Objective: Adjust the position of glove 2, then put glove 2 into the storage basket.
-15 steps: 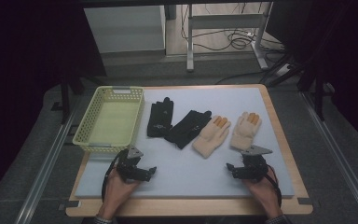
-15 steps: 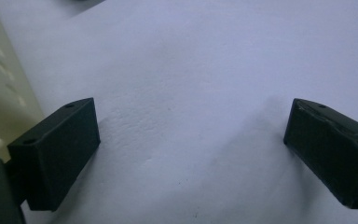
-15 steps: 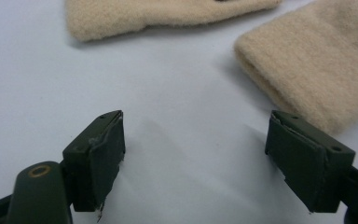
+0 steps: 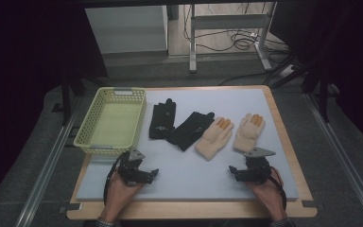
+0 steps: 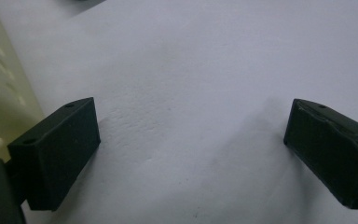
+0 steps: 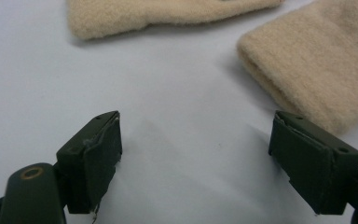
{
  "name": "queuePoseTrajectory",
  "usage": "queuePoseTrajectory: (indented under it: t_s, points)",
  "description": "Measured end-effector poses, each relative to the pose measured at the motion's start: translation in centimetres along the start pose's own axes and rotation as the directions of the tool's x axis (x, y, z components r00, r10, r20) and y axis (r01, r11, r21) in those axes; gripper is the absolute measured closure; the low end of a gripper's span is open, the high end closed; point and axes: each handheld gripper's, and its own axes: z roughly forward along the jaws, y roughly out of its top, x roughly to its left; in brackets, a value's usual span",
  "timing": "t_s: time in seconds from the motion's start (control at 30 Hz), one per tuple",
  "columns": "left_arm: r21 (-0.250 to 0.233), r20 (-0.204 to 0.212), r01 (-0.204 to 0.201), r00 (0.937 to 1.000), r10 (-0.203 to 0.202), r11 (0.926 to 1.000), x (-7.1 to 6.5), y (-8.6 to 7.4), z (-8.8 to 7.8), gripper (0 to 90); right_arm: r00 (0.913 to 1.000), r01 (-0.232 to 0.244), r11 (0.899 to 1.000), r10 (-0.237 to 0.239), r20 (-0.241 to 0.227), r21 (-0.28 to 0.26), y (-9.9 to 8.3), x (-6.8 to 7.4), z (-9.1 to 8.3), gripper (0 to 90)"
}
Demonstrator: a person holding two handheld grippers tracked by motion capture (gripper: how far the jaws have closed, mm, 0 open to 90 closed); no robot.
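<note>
Both grippers' jaws wide, empty

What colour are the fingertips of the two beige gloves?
Orange, on both beige gloves; the high view shows it best.

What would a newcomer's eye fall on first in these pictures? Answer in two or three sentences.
Four gloves lie in a row across the grey mat: two black gloves at centre, two beige gloves to their right. A yellow-green basket stands at the left edge.
</note>
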Motion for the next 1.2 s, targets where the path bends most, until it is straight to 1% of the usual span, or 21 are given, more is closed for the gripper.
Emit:
queuePoseTrajectory:
  t_s: [0.17,0.33,0.4,0.6,0.67,0.7,0.77,0.8,0.9,0.93,0.97,1.07,1.13,1.2]
  points:
    - [0.000,0.001,0.000,1.0000,0.000,1.0000,0.0,0.0,0.0,3.5,0.9999,-0.011,1.000,0.011,0.001,0.000,0.1,0.0,0.0,17.5]
    - [-0.001,-0.001,0.000,1.0000,0.000,1.0000,0.0,0.0,0.0,3.6,1.0000,-0.003,1.000,0.003,0.008,0.005,0.4,0.1,0.1,19.2]
    - [-0.001,0.000,0.000,1.0000,0.000,1.0000,0.0,0.0,0.0,3.6,1.0000,0.003,1.000,-0.003,0.008,0.000,0.6,0.2,0.0,19.7]
    - [-0.001,0.000,0.000,1.0000,0.000,1.0000,0.0,0.0,0.0,3.6,0.9993,-0.023,1.000,0.023,-0.030,-0.020,1.4,0.3,-0.1,21.2]
    - [-0.001,0.000,0.000,1.0000,0.000,1.0000,0.0,0.0,0.0,3.6,0.9991,-0.026,0.999,0.025,-0.033,-0.022,1.5,0.4,-0.1,21.3]
    - [-0.001,0.000,0.000,1.0000,0.000,1.0000,0.0,0.0,0.0,3.6,0.9987,-0.030,0.999,0.029,-0.041,-0.023,1.9,0.6,0.1,21.3]
    - [-0.001,0.001,0.000,1.0000,0.000,1.0000,0.0,0.0,0.0,3.6,0.9984,-0.033,0.999,0.032,-0.046,-0.025,2.0,0.6,0.1,21.3]
    - [-0.001,0.001,0.000,1.0000,0.000,1.0000,0.0,0.0,0.0,3.6,0.9979,-0.033,0.999,0.031,-0.056,-0.025,2.6,0.9,0.4,21.3]
    - [-0.002,0.001,0.001,1.0000,-0.001,1.0000,0.0,0.0,0.0,3.6,0.9987,-0.017,1.000,0.015,-0.048,-0.025,3.5,1.3,0.7,21.3]
    - [-0.002,0.001,0.001,1.0000,-0.001,1.0000,0.0,0.0,0.0,3.6,0.9987,-0.017,1.000,0.015,-0.048,-0.025,3.5,1.3,0.7,21.3]
    - [-0.002,0.001,0.001,1.0000,-0.001,1.0000,0.0,0.0,0.0,3.6,0.9990,-0.012,0.999,0.011,-0.044,-0.033,4.2,1.5,1.0,21.3]
    - [-0.002,0.001,0.001,1.0000,-0.001,1.0000,0.0,0.0,0.0,3.6,0.9991,-0.008,0.999,0.006,-0.043,-0.039,4.7,1.6,1.2,21.3]
    - [-0.001,0.001,0.001,1.0000,-0.001,1.0000,0.0,0.0,0.0,3.6,0.9988,0.008,0.999,-0.010,-0.049,-0.032,5.4,1.7,1.7,21.8]
    - [-0.002,0.001,0.001,1.0000,-0.001,1.0000,0.0,0.0,0.0,3.6,0.9983,0.009,1.000,-0.010,-0.057,-0.023,5.9,1.9,2.1,22.6]
